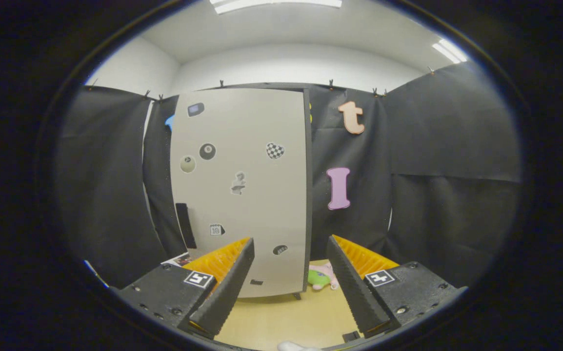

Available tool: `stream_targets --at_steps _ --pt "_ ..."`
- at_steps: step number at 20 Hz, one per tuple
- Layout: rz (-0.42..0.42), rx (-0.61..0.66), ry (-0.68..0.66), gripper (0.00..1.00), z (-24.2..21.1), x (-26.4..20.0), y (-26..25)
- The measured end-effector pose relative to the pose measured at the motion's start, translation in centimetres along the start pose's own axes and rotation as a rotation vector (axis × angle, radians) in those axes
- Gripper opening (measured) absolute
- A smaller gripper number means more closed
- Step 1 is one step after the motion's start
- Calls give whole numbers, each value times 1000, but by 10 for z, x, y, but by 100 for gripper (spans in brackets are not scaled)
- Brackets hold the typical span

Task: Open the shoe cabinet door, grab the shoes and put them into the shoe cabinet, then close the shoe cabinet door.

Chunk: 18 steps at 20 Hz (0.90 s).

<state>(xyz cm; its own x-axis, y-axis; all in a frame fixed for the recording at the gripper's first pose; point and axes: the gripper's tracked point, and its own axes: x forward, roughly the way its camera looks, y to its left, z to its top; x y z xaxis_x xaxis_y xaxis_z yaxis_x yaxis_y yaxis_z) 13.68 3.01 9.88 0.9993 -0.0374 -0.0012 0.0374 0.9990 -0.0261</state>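
Access to the tall light-grey sticker-covered shoe cabinet door (240,190), shut and upright straight beyond the released, empty black-and-orange two-finger gripper (291,263), is gained via its dark vertical handle (185,225) at the door's left edge.

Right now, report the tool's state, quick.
Tool: open, fingers spread wide and holding nothing, aimed at the shoe cabinet door beyond them.
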Motion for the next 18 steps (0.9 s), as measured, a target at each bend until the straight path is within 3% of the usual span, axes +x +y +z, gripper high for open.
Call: stream_targets --at_steps 18 --pt "3 10 -4 98 -9 1 -5"
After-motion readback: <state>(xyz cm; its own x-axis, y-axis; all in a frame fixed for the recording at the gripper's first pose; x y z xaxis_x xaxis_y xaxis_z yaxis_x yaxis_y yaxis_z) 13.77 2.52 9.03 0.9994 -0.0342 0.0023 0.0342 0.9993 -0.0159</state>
